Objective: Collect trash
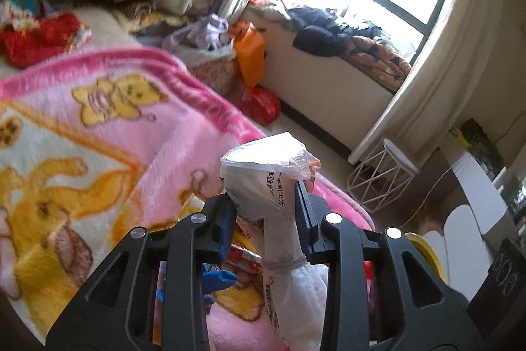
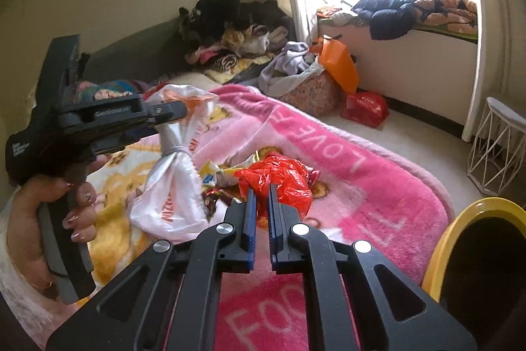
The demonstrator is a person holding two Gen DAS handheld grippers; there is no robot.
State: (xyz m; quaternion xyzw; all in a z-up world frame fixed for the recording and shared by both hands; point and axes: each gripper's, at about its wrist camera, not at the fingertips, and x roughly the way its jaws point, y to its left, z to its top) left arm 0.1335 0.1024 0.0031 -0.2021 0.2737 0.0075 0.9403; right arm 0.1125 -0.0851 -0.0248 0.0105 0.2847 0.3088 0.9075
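My left gripper (image 1: 268,203) is shut on the neck of a white plastic bag (image 1: 279,186) with printed text, held above the pink blanket. The right wrist view shows that same gripper (image 2: 171,117) pinching the bag (image 2: 171,199), whose body hangs down to the blanket. My right gripper (image 2: 261,189) is shut on a crumpled red plastic bag (image 2: 282,180) on the blanket. Snack wrappers (image 2: 217,176) lie between the two bags.
The pink cartoon blanket (image 2: 361,186) covers the bed. A yellow-rimmed bin (image 2: 476,219) stands at the right. A white wire stool (image 2: 496,147), an orange bag (image 2: 338,61) and a red bag (image 2: 365,107) are on the floor by the window ledge. Clothes are piled at the bed's far end.
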